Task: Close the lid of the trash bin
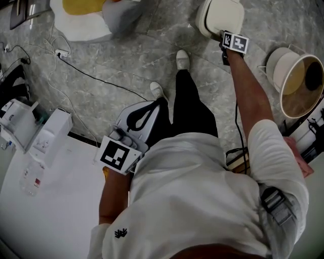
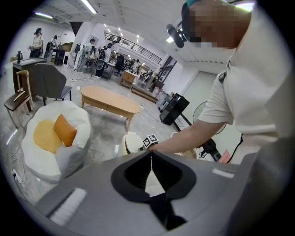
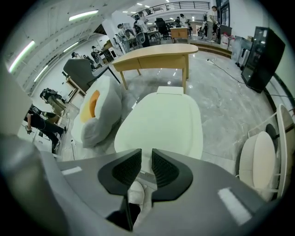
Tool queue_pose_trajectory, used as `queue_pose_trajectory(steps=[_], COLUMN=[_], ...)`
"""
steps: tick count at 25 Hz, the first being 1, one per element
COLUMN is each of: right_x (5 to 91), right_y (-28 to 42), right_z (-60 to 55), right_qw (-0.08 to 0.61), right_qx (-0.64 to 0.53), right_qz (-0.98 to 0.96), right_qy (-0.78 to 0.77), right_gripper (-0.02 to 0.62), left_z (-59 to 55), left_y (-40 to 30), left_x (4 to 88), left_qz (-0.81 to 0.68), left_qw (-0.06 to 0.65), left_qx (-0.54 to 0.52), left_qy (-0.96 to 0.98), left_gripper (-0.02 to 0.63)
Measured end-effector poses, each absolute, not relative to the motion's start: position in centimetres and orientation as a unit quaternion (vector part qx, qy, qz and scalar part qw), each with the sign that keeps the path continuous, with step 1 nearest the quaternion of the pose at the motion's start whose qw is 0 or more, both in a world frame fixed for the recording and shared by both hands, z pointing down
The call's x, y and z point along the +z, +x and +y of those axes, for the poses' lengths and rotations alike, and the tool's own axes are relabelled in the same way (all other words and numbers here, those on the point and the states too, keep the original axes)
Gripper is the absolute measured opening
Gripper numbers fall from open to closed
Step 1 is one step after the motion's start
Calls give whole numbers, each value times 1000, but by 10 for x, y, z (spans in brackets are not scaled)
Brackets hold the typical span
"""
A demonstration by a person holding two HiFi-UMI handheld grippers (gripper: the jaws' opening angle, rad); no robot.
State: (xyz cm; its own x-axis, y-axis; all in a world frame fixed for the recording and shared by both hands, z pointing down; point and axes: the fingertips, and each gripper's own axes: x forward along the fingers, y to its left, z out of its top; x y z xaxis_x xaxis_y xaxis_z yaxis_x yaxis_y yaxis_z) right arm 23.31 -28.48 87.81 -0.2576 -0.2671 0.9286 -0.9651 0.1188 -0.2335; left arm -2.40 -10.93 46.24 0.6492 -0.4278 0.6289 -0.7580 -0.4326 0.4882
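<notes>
Two grippers are in use, but only one is at work. The right gripper is stretched forward on a straight arm to the trash bin, which stands on the grey floor at about 1 o'clock in the head view, near the top edge. In the right gripper view its jaws stand a little apart with only a narrow gap, and I see nothing held between them; they point down at the cream lid, close over its near edge. The lid lies flat on the bin, so I judge that it is already down, or needs only a last press, and a narrow jaw gap suits pushing better than grasping. The left gripper is kept close to the body at about 8 o'clock, probably because this task needs one arm only. Its jaws meet at the tips and carry nothing. A white beanbag seat with a yellow cushion lies at 11 o'clock, well apart from the bin, so it does not hinder the reach.
</notes>
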Motion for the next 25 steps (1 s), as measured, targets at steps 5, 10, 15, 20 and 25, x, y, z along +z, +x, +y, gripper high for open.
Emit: queue_pose_trajectory(steps=[5, 10, 15, 20, 25], right_x=[898, 914, 925, 928, 930], right_y=[232, 233, 232, 232, 232], right_z=[-281, -278, -277, -276, -275], right_qw=[388, 398, 403, 412, 416], right_qx=[469, 476, 477, 470, 468], right_qz=[-638, -632, -627, -625, -625], right_qy=[472, 464, 466, 468, 467], right_gripper=[67, 67, 66, 55, 57], left_z=[-117, -128, -135, -137, -138], left_y=[-21, -20, -22, -24, -27], left_x=[474, 482, 490, 494, 497], left_qz=[-358, -356, -355, -353, -350], left_qw=[402, 408, 410, 411, 406], left_qx=[216, 217, 217, 214, 212], left_qy=[815, 812, 812, 813, 817], left_gripper=[60, 60, 60, 60, 60])
